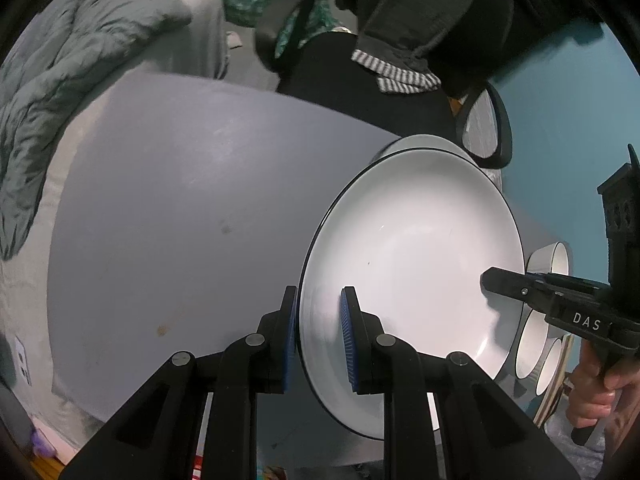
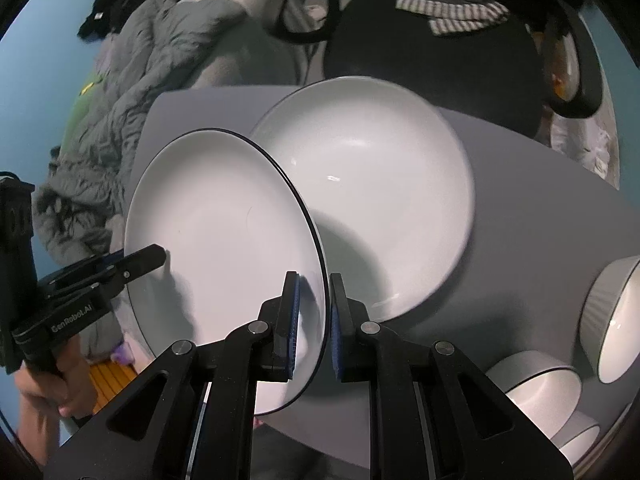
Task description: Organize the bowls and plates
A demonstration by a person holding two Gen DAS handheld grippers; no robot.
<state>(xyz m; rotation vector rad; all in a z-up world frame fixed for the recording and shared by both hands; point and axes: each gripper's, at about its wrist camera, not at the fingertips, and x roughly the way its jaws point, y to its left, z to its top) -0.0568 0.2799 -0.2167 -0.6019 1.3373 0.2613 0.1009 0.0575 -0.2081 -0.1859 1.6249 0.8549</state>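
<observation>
Gripping opposite edges of one black-rimmed plate (image 1: 412, 264), both tools hold it clear above the grey tabletop (image 1: 180, 208). Left tool (image 1: 320, 336): blue-padded fingers closed on the plate's rim, one pad behind it, one on its white face. Right tool (image 2: 310, 320): fingers closed on the rim likewise, one to each side. In the left wrist view the right tool reaches onto the plate's far right edge, with a hand (image 1: 596, 392) on its grip. In the right wrist view the left tool enters from the left edge of the plate.

A second plate (image 2: 372, 196), all white, lies on the tabletop beyond and partly beneath the held one; whether the two touch cannot be determined. Three ribbed bowls (image 2: 616, 320) with dark rims sit at the near right of the tabletop, just beside one another.

Beyond the tabletop: a grey quilt (image 2: 132, 112) to the left, a black chair (image 2: 432, 60) at the far side, with striped cloth (image 2: 452, 14) on it.
</observation>
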